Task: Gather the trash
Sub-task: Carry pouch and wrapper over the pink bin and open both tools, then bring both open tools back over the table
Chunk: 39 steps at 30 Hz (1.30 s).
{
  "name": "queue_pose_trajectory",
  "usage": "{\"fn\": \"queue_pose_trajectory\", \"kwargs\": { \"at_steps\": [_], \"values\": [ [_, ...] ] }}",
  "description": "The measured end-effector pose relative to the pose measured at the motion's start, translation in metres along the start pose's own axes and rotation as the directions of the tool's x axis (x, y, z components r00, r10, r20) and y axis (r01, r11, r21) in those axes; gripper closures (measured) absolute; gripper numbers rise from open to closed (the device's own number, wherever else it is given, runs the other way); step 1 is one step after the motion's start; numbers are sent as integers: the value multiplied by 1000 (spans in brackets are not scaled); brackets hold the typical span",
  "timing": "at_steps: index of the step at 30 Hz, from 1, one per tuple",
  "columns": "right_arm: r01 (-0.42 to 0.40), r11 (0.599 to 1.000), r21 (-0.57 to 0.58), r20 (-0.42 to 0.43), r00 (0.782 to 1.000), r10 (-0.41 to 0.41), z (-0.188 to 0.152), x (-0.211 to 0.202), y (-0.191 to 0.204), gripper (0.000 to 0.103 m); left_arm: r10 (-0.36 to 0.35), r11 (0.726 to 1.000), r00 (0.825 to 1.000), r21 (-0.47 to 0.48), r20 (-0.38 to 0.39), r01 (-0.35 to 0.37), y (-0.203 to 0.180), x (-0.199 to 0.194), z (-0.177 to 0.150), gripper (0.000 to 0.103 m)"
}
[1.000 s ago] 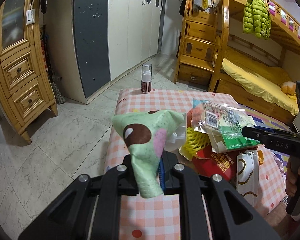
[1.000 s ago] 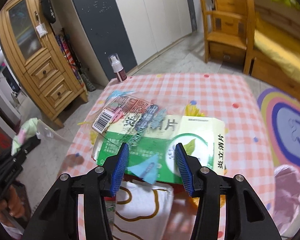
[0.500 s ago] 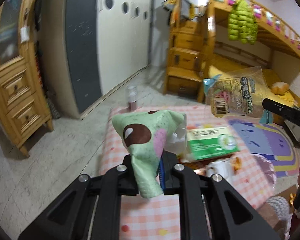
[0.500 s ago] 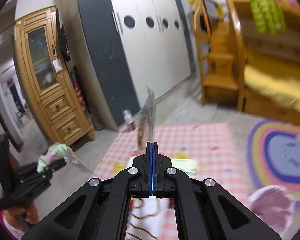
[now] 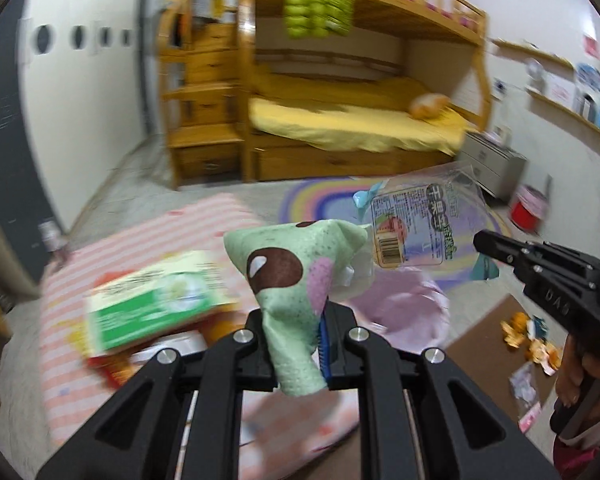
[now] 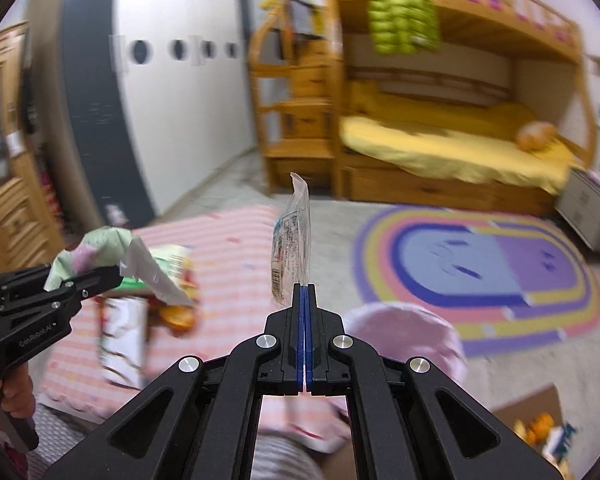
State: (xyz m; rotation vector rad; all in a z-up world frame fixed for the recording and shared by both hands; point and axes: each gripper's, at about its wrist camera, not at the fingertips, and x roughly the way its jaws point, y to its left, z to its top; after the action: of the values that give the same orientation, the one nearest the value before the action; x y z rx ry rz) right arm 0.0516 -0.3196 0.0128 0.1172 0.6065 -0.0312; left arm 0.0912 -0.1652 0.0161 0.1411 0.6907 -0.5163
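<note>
The left gripper (image 5: 300, 320) has its jaws pinching a pale green wrapper (image 5: 292, 276) printed with a brown spot and a pink patch; the wrapper stands up out of the jaws, with its lower tail hanging down between them and a scrap of clear plastic (image 6: 156, 276) trailing from its side. Below and to the left of it lies the low worktop (image 5: 148, 240) under a pink checked cloth, blurred in both views, carrying a green-and-white box (image 5: 156, 300), a white bag with a brown pattern (image 6: 122, 336) and some orange scraps just beside them. A small bottle (image 5: 52, 236) stands at the worktop's far left corner. Near the middle, a pink bag (image 5: 404, 312) sits just beyond the left jaws, beside the worktop. The right gripper (image 6: 304, 292) has its jaws pressed together on the bottom edge of a clear snack packet (image 5: 416, 228) with a barcode and a printed label; the packet rises upright from the jaws, held in the air over the rainbow rug (image 6: 480, 272), apart from the worktop. To the far right, on the floor, a brown cardboard sheet (image 5: 488, 332) holds orange peel and small scraps.
</note>
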Motion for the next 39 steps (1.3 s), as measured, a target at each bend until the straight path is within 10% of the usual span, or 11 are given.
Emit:
{"fn": "queue_pose_trajectory", "kwargs": {
  "at_steps": [7,18,24,28,39],
  "values": [
    [210,976,59,-88,975,-205,-37,22,-66,103,-90,993,990,61,-111,97,-59,83,7,91],
    [287,950,122,-258,933,-249,-73,96,-133,103,-103,982,938,119,-331,150,-102,194,16,86],
    [237,954,182,-300,938,-176,-79,114,-152,93,-111,977,915,127,-388,172,-107,214,16,37],
    [216,955,201,-318,937,-145,-78,117,-149,57,-99,985,926,99,-365,144,-93,206,21,22],
    [159,975,154,-212,969,-125,-31,70,-106,49,-58,998,990,11,-132,60,-36,90,33,15]
  ]
}}
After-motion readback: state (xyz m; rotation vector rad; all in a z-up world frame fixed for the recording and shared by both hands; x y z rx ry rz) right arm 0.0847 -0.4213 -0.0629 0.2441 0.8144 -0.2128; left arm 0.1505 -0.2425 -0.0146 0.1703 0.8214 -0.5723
